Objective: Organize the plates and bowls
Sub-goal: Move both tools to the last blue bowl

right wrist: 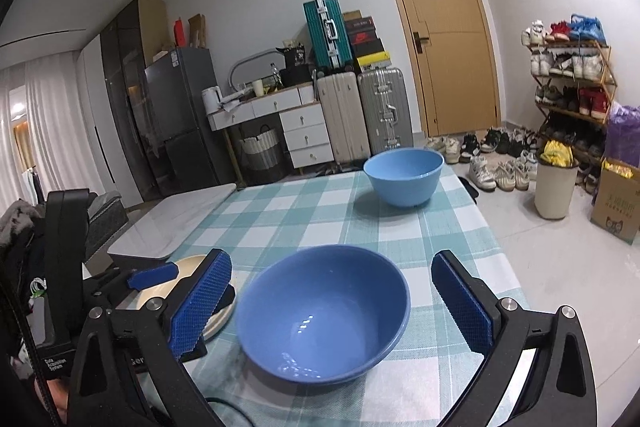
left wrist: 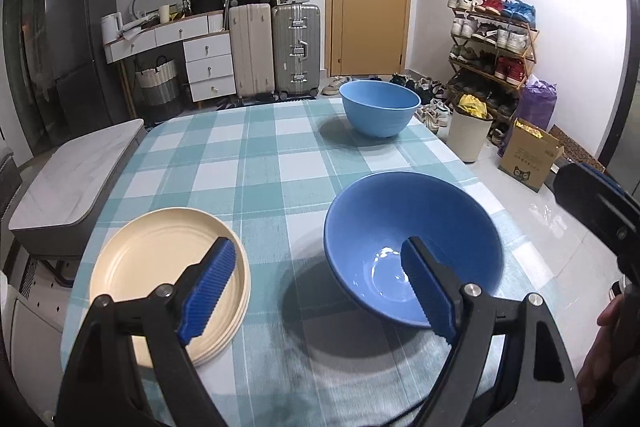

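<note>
Lower centre of right wrist view: dark blue bowl (right wrist: 322,313) framed between spread right gripper (right wrist: 332,301) fingers, apparently lined up for grasp. Left gripper (left wrist: 320,287) fingers spread, empty, between cream plates (left wrist: 168,279) lower left and bowl. Light blue bowl (left wrist: 379,108) upper centre, far desk (left wrist: 256,163) edge, likely nesting target.

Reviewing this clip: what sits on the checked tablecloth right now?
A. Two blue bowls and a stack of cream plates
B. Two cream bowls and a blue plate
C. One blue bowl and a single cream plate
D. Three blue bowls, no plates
A: a near bowl and a far bowl stand apart on the tablecloth, with stacked cream plates to the near bowl's left; both the left gripper and right gripper are open and empty.
</note>
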Tool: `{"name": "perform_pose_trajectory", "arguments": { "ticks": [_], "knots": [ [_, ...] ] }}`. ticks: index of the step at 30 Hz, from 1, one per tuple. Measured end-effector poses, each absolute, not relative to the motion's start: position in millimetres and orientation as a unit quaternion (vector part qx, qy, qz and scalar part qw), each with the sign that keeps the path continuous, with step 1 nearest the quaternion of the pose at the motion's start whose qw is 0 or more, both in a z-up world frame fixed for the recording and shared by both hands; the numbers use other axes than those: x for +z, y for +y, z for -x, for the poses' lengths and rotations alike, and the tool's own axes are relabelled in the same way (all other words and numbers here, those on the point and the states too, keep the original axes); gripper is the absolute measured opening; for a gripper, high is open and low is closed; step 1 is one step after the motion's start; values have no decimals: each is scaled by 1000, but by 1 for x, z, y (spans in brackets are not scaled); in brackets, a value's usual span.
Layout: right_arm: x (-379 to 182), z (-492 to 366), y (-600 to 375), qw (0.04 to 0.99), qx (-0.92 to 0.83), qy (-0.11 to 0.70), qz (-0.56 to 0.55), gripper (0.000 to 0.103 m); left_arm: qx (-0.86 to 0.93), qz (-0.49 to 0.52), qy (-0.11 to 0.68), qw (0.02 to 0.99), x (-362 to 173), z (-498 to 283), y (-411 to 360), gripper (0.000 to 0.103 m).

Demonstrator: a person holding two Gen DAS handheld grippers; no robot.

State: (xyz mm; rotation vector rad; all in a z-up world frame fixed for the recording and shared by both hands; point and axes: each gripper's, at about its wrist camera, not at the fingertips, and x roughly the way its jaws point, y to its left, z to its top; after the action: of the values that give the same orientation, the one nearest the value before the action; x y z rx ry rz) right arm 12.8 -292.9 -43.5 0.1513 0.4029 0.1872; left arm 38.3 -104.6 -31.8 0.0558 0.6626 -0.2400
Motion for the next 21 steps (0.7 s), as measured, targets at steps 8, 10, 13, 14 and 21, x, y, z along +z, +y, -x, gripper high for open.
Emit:
{"name": "perform_pose_trajectory", "arguments": {
  "ticks": [8,10,13,14,21],
  "knots": [
    [-12,23,-284,981,90,169,-42,102,-95,9,330,939,-10,-40,-78,86],
    [-5,29,-284,982,86,163,-37,102,-92,23,331,939,-4,-45,-72,86],
    [6,33,-288,984,77,155,-33,102,-118,37,355,927,10,-61,-73,86],
    [10,33,-290,985,73,154,-31,102,-132,43,354,925,16,-65,-73,86],
    [33,15,-317,986,27,165,-25,102,-139,43,344,928,39,-99,-76,101]
  ]
}}
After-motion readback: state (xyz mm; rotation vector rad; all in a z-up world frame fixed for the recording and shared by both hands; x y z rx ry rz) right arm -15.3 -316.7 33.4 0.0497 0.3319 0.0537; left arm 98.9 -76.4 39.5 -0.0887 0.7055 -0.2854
